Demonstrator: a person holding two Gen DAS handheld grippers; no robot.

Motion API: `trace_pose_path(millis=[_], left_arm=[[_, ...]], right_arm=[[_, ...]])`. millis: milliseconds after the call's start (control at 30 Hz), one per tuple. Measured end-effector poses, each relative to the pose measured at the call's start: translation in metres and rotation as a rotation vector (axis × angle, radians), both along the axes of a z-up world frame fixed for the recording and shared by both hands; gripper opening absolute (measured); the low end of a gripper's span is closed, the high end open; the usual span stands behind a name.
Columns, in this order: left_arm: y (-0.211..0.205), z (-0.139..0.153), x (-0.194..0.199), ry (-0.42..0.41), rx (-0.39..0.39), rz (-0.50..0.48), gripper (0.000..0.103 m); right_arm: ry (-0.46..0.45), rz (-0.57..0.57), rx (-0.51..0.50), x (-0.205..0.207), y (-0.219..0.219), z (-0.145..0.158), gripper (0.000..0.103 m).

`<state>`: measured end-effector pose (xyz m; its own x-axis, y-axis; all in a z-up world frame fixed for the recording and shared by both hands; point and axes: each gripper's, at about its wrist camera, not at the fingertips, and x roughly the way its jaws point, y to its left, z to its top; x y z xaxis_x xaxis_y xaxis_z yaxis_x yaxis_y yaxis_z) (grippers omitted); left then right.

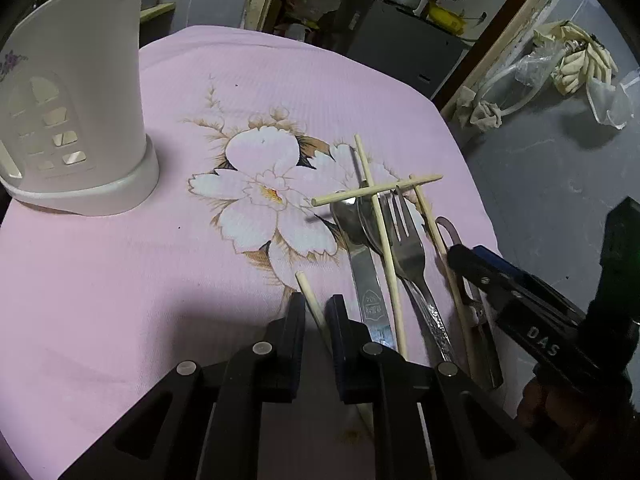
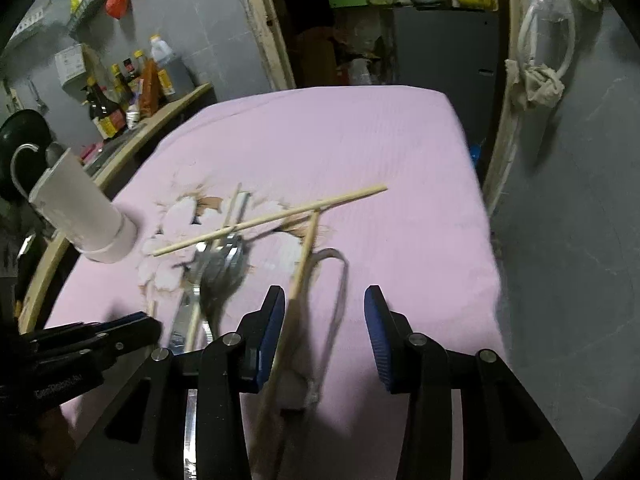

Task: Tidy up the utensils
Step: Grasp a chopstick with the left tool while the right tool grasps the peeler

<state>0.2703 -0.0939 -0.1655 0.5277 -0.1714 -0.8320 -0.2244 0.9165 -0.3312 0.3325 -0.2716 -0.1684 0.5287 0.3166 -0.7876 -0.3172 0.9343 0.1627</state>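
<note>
A white slotted utensil holder stands at the left on the pink flowered cloth. A heap lies right of the flower: a spoon, a fork and several wooden chopsticks, one lying crosswise. My left gripper is shut on a separate chopstick, which runs slanting between its pads. My right gripper stands open over a peeler with a curved metal loop. A chopstick lies against its left finger.
The table's right edge drops to a grey floor. Bottles stand on a wooden shelf beyond the table at the left. A knotted rag and a white hose hang on a wooden frame at the right.
</note>
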Motion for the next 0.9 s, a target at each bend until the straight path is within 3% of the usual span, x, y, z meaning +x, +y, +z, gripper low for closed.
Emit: trace_pose_path(millis=[267,500,667,733,900], left_arm=[[0.0,-0.001,-0.001,-0.004,0.004,0.001,0.012],[0.0,-0.001,0.004,-0.007,0.01,-0.02,0.012],[-0.003,0.001,0.008,-0.002,0.038,-0.038,0.011],[-0.003,0.002,0.009,0.003,0.035,-0.035,0.01],[0.008,0.004,0.012,0.027,-0.039,-0.001,0.006]], right_arm=[[0.02,0.013,-0.053,0.003,0.008,-0.012,0.033],[-0.012,0.004,-0.15,0.012,0.025,-0.011,0.033],[0.018,-0.017,-0.163,0.017,0.031,-0.006,0.032],[0.039,-0.022,-0.155,0.02,0.03,-0.006,0.023],[0.096,-0.069,-0.025,0.023,0.012,-0.001,0.022]])
